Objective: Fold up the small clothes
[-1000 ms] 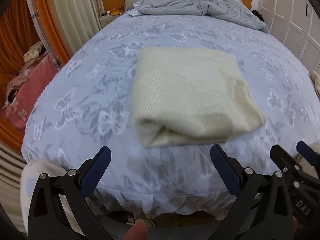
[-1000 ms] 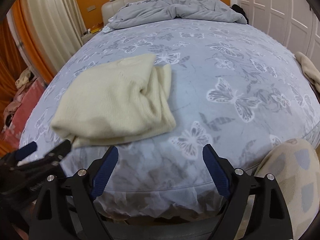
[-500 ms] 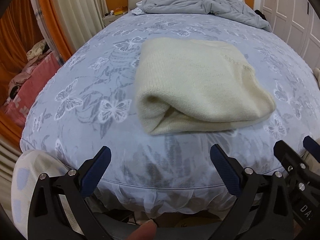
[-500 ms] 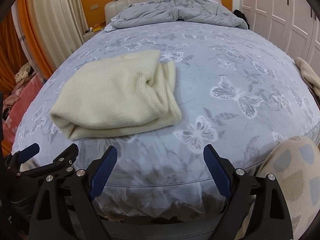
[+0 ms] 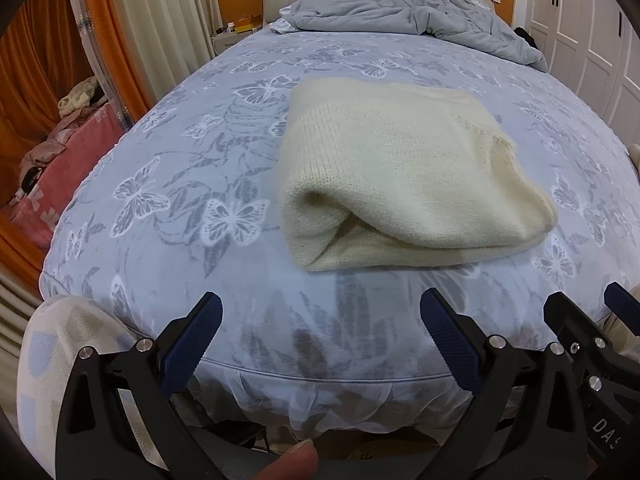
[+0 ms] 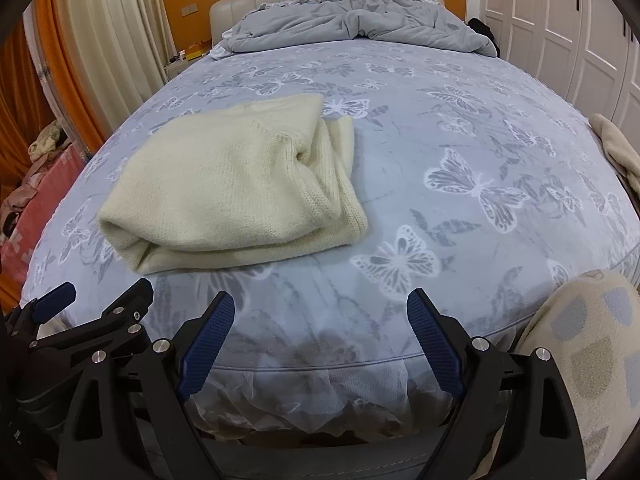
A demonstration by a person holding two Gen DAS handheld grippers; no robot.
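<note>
Sweater (image 5: pixel 400 168) folded on bed (image 5: pixel 192 168), beige cloth (image 6: pixel 616 148) in right view only, both hand-held grippers (image 5: pixel 320 320) (image 6: pixel 320 312) wide, empty

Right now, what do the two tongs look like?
Both the left tongs and the right tongs look the same: black plastic frames with triangle-shaped cut-outs and shiny silver bolts, each ending in two ridged dark-blue pads. White letters "DAS" show on the right tongs. The sleeves are cream with grey-blue patches.

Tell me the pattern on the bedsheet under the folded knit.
Pale blue bedsheet printed with white and grey butterflies and leaves; the right wrist view shows it best.
</note>
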